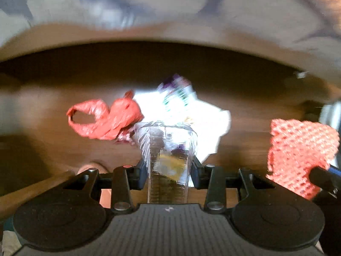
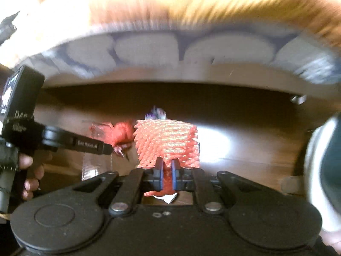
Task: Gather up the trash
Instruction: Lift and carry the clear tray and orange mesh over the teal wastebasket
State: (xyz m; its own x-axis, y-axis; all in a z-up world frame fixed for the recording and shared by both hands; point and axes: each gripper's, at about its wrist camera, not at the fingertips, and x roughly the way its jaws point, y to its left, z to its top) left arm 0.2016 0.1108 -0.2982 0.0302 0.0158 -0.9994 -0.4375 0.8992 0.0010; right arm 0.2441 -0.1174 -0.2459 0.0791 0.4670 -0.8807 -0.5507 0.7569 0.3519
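Note:
My left gripper (image 1: 168, 166) is shut on a clear crumpled plastic bottle (image 1: 167, 147) held above a brown wooden table (image 1: 42, 111). On the table beyond it lie a red plastic bag (image 1: 104, 119), white paper (image 1: 213, 119) and a purple and white wrapper (image 1: 177, 89). My right gripper (image 2: 167, 170) is shut on an orange foam net sleeve (image 2: 167, 140), which also shows at the right of the left wrist view (image 1: 298, 149). The red bag (image 2: 119, 134) shows left of the net. Both views are blurred.
A grey sofa with pale cushions (image 2: 147, 51) runs behind the table's far edge. The left gripper's body (image 2: 23, 115) and the hand holding it fill the left of the right wrist view. A dark and white object (image 2: 324, 170) stands at the right.

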